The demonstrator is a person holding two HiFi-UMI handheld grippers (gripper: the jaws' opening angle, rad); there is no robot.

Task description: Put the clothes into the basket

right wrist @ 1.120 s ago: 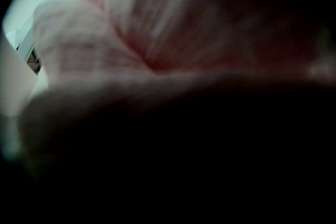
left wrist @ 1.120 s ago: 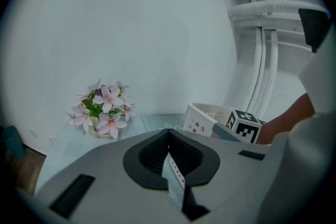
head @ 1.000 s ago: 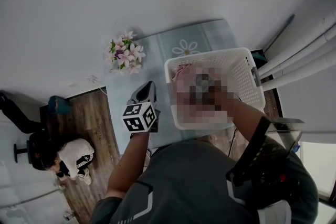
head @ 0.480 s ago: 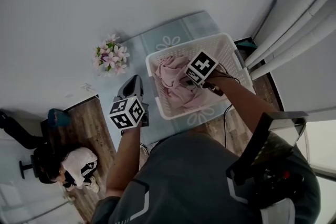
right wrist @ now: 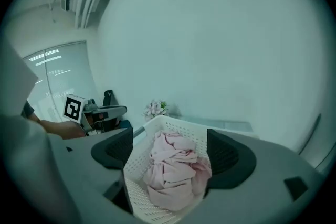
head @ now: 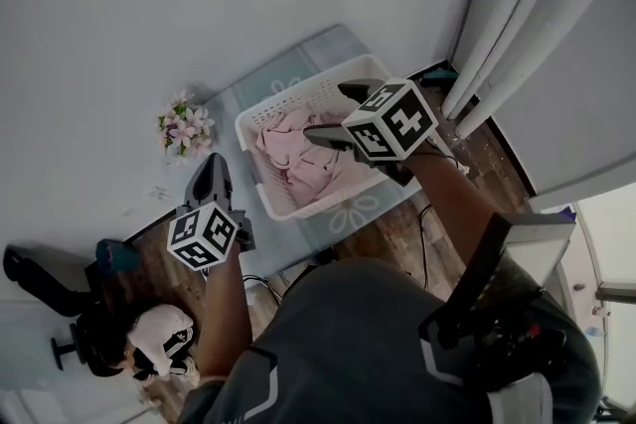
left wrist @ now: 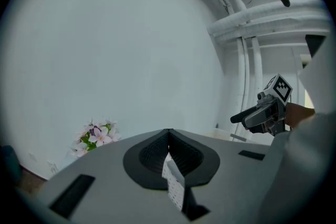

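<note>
Pink clothes (head: 303, 166) bunched in the basket (head: 288, 96) look soft, light, floppy; pinch a raised fold. Right claw (head: 326, 110), just opened wide, hangs empty above; left claw (head: 210, 166) closed

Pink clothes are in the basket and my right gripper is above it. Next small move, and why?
Probably draw the right gripper back clear of the basket and pause. Its jaws have just been opening and hold nothing, the pink clothes lie inside the basket, and I see no other garment on the table.
</note>
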